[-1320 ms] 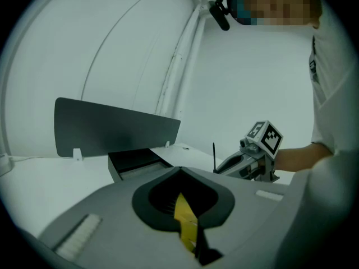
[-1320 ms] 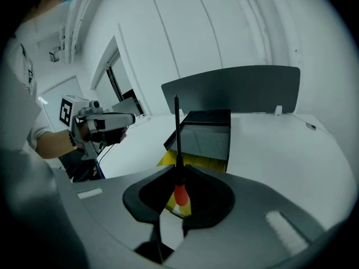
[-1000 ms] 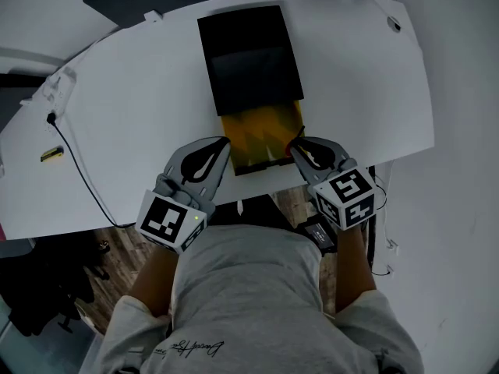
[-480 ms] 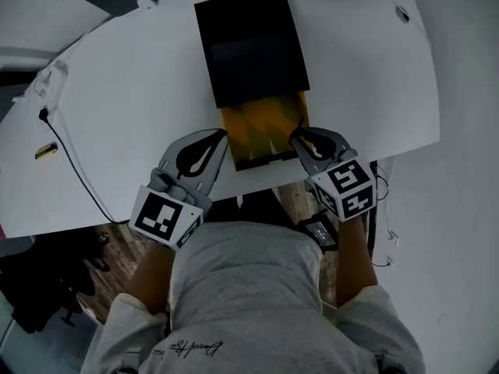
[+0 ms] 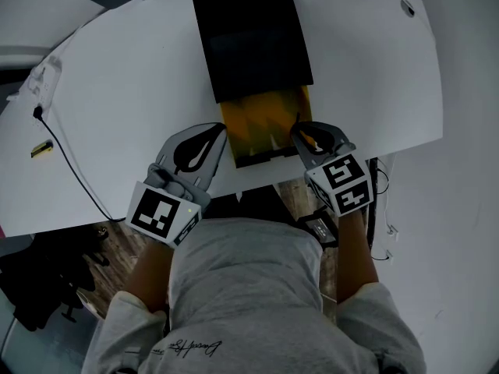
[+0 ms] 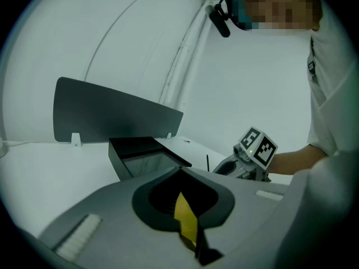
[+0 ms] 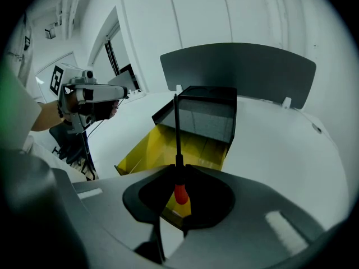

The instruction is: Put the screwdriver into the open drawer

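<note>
One change: my right tool [image 7: 178,167], clamped on the screwdriver [image 7: 176,142], dropped toward the drawer [image 7: 134,157] below it; release next; left tool [image 6: 180,170] closed, empty.

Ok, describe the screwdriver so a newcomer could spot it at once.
Start at the white table and find the black cabinet with its yellow drawer pulled open. At the drawer's right edge the right gripper pinches the red-handled screwdriver, its thin dark shaft jutting past the tips. Nothing else nearby is slender or red.
</note>
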Motion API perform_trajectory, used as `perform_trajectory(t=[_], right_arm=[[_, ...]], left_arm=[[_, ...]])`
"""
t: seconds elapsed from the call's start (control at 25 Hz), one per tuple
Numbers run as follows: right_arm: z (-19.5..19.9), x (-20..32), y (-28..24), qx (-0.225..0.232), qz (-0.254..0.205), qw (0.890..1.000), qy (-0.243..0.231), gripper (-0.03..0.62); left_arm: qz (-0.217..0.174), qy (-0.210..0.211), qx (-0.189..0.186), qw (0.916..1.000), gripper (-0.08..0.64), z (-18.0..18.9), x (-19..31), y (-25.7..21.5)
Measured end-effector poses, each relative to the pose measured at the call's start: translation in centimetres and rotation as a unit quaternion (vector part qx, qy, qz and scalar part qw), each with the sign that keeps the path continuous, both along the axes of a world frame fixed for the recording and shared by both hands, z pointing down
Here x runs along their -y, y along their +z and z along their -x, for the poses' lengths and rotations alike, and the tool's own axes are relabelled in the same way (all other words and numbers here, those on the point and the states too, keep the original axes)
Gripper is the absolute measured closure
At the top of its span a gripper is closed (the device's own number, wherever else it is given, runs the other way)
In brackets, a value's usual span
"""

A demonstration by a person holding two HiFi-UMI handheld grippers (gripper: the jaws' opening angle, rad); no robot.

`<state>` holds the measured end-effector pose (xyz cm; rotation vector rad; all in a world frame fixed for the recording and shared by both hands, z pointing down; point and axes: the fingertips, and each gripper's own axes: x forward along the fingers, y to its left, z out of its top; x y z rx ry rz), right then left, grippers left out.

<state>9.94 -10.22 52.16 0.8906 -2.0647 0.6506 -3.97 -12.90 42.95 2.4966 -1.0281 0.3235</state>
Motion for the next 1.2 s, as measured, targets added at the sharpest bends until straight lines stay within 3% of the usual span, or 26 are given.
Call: perform_trajectory(t=[0.64,1.2], right_arm=[[2.1,0.2,1.6,-0.045,0.014,0.998,-0.043,0.518],[4.1,0.1,4.2,-0.128,0.058,0.983,-0.119,0.518]], left_arm=[[0.009,-0.007,-0.005,0.9999,0.56,0.8,0.1,0.7],[0.02,-0.018,-0.009,0.9996,0.56,2.2,0.4,1.5]])
